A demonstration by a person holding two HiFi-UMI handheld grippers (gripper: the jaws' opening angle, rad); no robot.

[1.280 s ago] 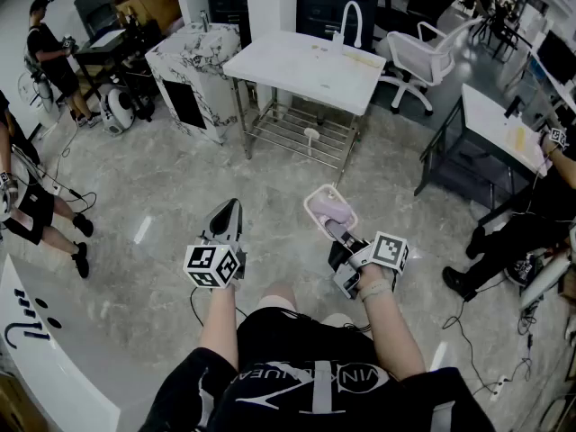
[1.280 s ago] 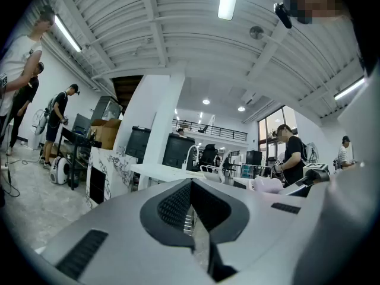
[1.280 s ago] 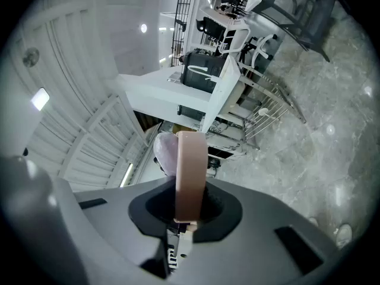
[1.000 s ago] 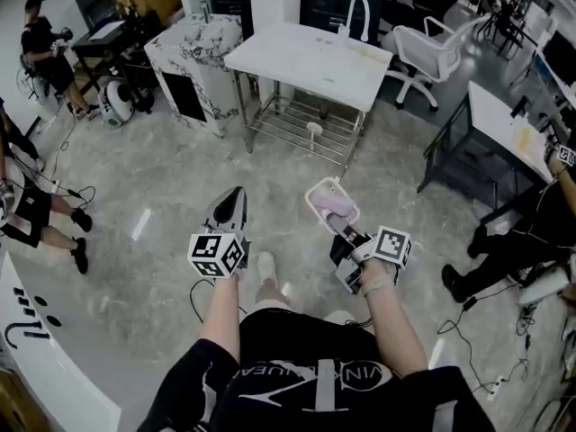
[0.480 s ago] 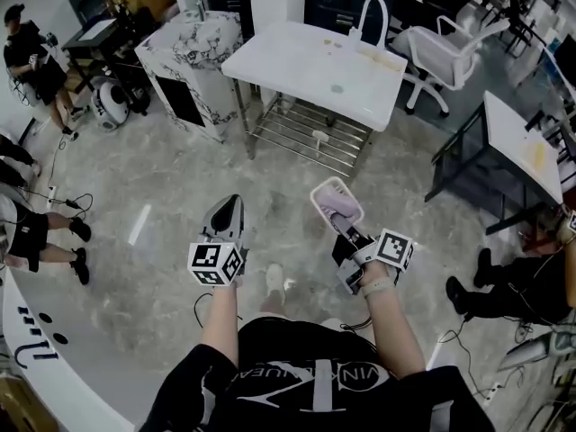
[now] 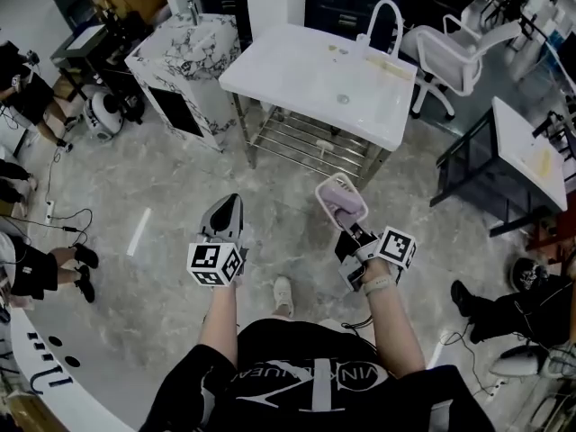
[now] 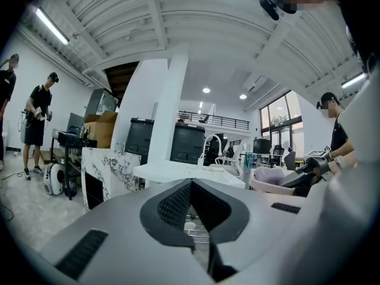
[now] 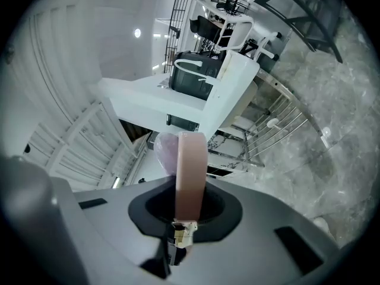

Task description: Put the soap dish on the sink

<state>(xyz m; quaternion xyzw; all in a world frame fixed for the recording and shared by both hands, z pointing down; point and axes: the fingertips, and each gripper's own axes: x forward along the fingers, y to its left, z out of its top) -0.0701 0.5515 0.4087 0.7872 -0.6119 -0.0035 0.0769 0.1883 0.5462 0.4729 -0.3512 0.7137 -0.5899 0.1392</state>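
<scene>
A white sink [image 6: 315,79] with a curved faucet [image 6: 382,16] stands on a metal frame ahead of me. My right gripper [image 6: 349,228] is shut on the rim of a pink soap dish [image 6: 340,201] with a lilac soap in it, held over the floor short of the sink. In the right gripper view the soap dish [image 8: 190,171] stands edge-on between the jaws, with the sink [image 8: 178,100] beyond. My left gripper [image 6: 229,207] is shut and holds nothing, level with the right one. In the left gripper view, past the left gripper [image 7: 191,202], the sink [image 7: 178,172] and soap dish [image 7: 270,180] show.
A wire shelf [image 6: 306,147] sits under the sink. A marble-patterned cabinet [image 6: 180,61] stands to its left, a white chair [image 6: 450,48] and a dark desk [image 6: 522,151] to its right. People stand at the left [image 6: 27,259] and sit at the right [image 6: 504,309]. Cables lie on the floor.
I have walked toward the sink with both grippers; it now sits nearer and larger in the head view. The right gripper's hold on the soap dish is unchanged.
</scene>
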